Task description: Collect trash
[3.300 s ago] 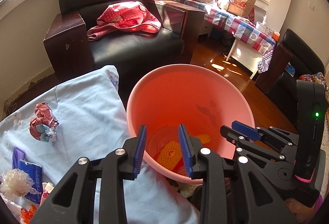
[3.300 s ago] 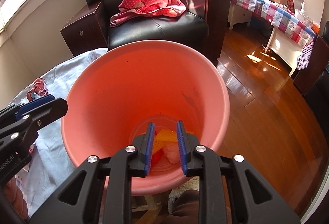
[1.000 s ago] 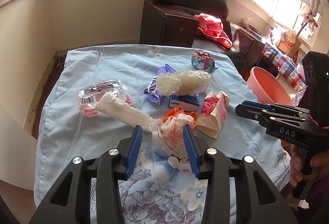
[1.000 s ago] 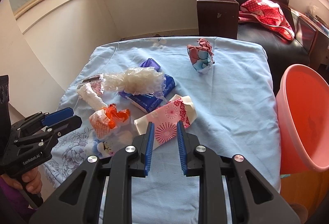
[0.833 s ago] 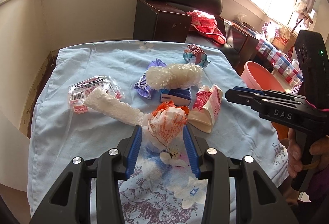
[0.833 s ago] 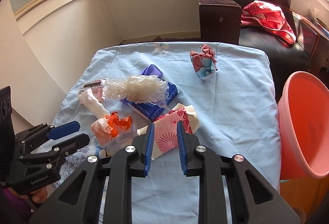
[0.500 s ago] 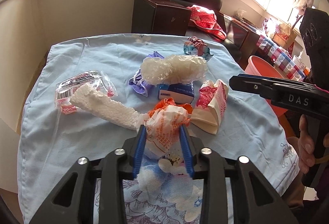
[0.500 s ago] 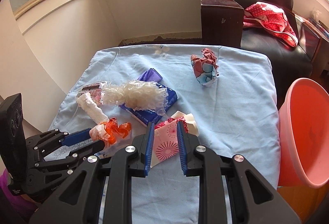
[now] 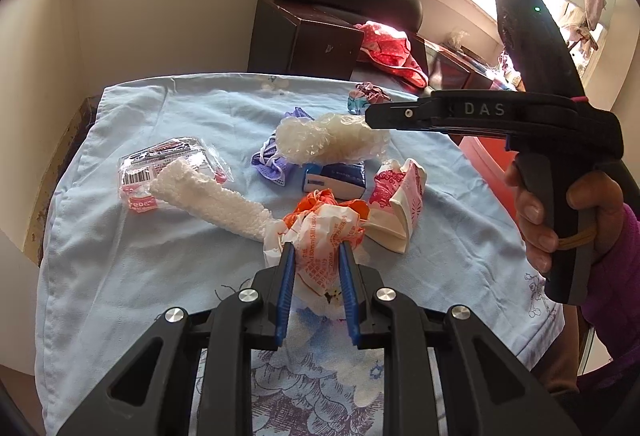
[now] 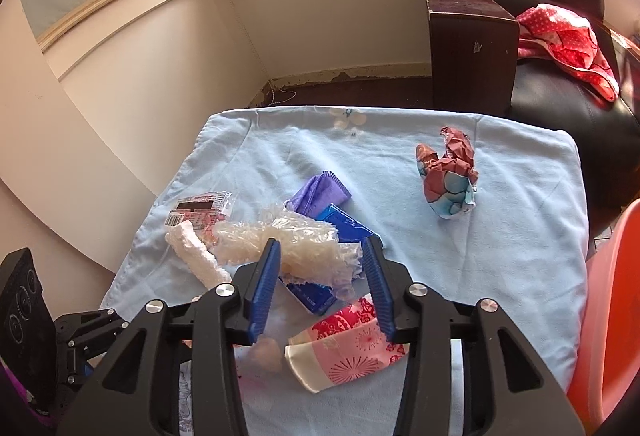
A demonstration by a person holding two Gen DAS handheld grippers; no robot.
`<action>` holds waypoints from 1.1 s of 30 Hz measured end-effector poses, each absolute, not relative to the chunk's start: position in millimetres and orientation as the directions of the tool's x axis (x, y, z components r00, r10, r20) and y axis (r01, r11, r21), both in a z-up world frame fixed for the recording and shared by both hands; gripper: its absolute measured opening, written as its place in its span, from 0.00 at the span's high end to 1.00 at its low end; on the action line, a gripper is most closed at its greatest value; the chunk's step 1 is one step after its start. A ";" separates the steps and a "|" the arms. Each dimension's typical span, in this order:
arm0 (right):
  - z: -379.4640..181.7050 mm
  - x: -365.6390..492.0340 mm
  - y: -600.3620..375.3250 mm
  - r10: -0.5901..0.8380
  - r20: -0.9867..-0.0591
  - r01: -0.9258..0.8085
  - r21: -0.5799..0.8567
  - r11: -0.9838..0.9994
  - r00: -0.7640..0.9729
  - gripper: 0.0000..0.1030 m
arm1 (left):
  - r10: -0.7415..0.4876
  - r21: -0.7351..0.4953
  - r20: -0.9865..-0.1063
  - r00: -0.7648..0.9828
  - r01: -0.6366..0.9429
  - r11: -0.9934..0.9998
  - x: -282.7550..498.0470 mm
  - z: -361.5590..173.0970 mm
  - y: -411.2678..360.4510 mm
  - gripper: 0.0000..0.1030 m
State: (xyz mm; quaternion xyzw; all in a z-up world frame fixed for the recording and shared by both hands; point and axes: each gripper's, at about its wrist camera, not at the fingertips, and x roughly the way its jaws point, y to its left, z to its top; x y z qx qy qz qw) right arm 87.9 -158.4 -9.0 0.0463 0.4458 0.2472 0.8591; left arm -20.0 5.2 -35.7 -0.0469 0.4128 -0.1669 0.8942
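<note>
"DAS" stands in pale letters on the side of the right gripper [image 9: 370,116] (its black body); print on the crumpled orange-and-white wrapper [image 9: 324,232] is too small to read.

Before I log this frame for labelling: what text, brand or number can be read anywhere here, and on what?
"DAS": on the side of the right gripper, in the left wrist view.
Orange print on the crumpled white wrapper between the left gripper pads: too small to read surely.
Barcode label on the clear packet: blurred, unreadable.
Blue pack: print unreadable.
</note>
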 end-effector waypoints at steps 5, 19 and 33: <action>-19.2 90.0 -149.5 0.490 -0.752 -0.397 0.326 0.858 0.441 0.58 | -0.331 -0.225 -0.723 0.606 0.247 0.943 -22.6 -33.8 10.4 0.80; -9.6 53.4 -153.3 0.508 -0.709 -0.420 0.319 0.850 0.489 1.00 | -0.343 -0.217 -0.708 0.617 0.272 0.937 -25.6 -24.2 4.1 0.80; 12.1 34.5 -189.3 0.488 -0.708 -0.381 0.323 0.866 0.511 0.99 | -0.344 -0.179 -0.650 0.678 0.303 0.936 -22.6 11.6 -6.0 0.80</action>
